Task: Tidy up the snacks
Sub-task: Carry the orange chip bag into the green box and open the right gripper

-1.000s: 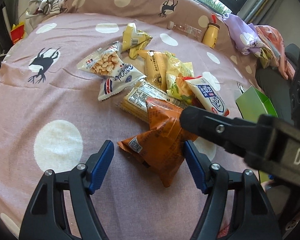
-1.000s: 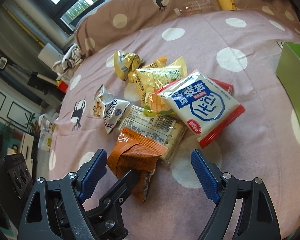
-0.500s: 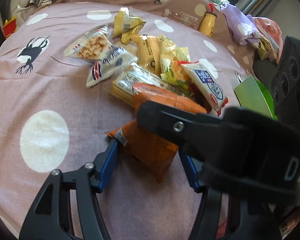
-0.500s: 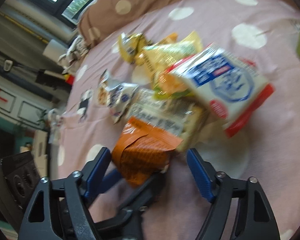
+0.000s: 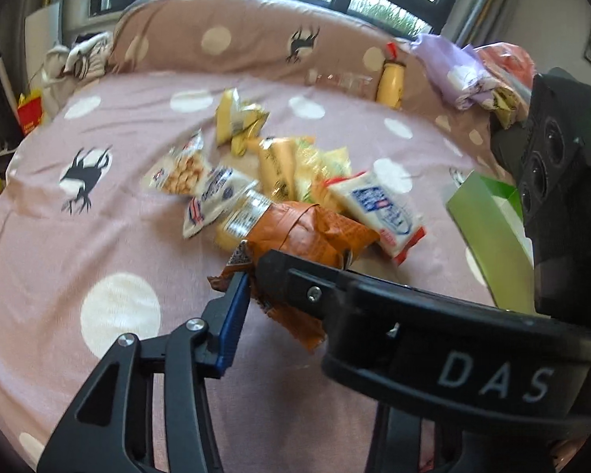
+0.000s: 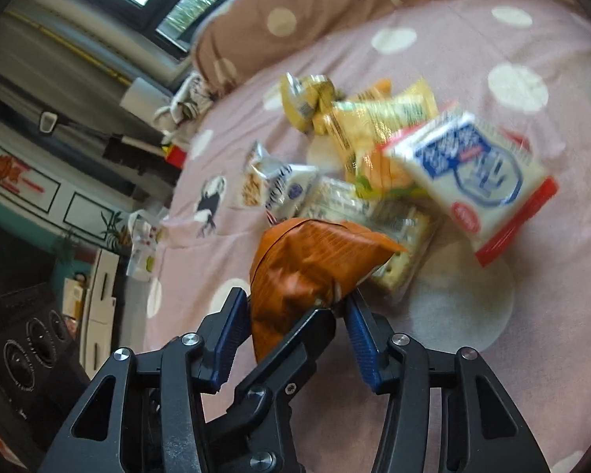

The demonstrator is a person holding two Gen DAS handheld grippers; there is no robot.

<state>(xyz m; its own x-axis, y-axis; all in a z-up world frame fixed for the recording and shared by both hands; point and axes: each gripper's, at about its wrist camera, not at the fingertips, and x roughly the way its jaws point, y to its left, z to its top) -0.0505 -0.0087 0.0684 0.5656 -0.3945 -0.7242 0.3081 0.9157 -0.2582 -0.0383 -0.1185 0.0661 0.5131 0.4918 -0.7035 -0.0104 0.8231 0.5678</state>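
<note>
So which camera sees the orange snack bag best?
The right wrist view: the orange snack bag sits whole between the right gripper pads. In the left wrist view, the right gripper's black finger hides part of the bag.

Bed sheet (image 5: pixel 145 252): mauve-pink, cream polka dots, black deer silhouettes. Held snack bag (image 6: pixel 307 264): orange. Cracker packet (image 6: pixel 480 181): white, blue lettering, red edge. Box (image 5: pixel 492 232): green. Bottle (image 5: pixel 390 82): yellow. Gripper fingers (image 6: pixel 228 335): black with blue pads.
</note>
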